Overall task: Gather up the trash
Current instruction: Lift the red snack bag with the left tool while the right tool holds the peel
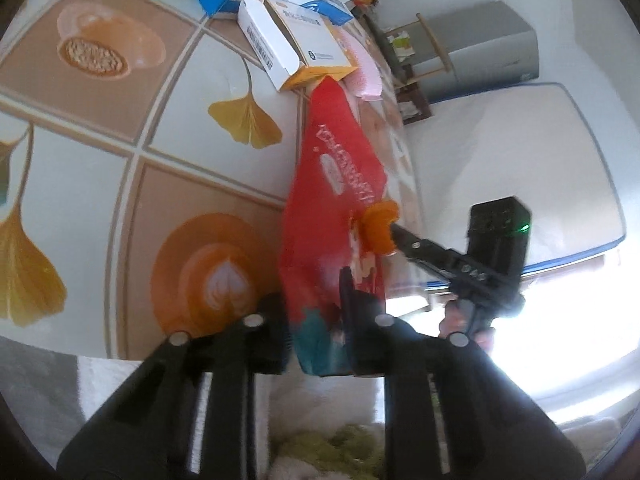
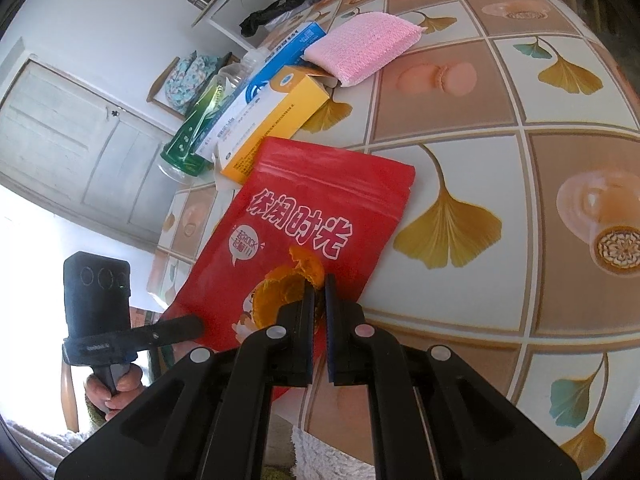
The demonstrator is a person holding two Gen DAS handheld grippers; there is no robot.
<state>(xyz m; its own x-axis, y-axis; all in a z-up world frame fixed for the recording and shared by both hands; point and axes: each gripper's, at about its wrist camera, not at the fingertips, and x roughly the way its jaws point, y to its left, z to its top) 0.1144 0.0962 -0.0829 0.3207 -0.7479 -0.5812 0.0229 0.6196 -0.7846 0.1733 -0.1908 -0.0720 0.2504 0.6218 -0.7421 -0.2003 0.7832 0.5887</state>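
A red zip snack bag (image 2: 320,204) lies on the patterned tablecloth (image 2: 460,128), with its lower end past the table's near edge. My left gripper (image 1: 312,300) is shut on that end of the red bag (image 1: 336,184), which stands edge-on between the fingers. In the right wrist view the left gripper (image 2: 196,326) meets the bag's lower left corner. My right gripper (image 2: 319,284) is shut on a small orange scrap (image 2: 308,266) just above the bag's face. From the left wrist view, the right gripper (image 1: 394,232) holds the orange scrap (image 1: 380,224) at the bag's right edge.
Behind the bag lie a yellow-and-white carton (image 2: 276,120), a blue box (image 2: 280,56), a pink sponge (image 2: 360,48) and a green bottle (image 2: 196,128). The table edge (image 1: 404,160) drops off towards a mattress (image 1: 520,160). A hand (image 2: 116,388) grips the left tool.
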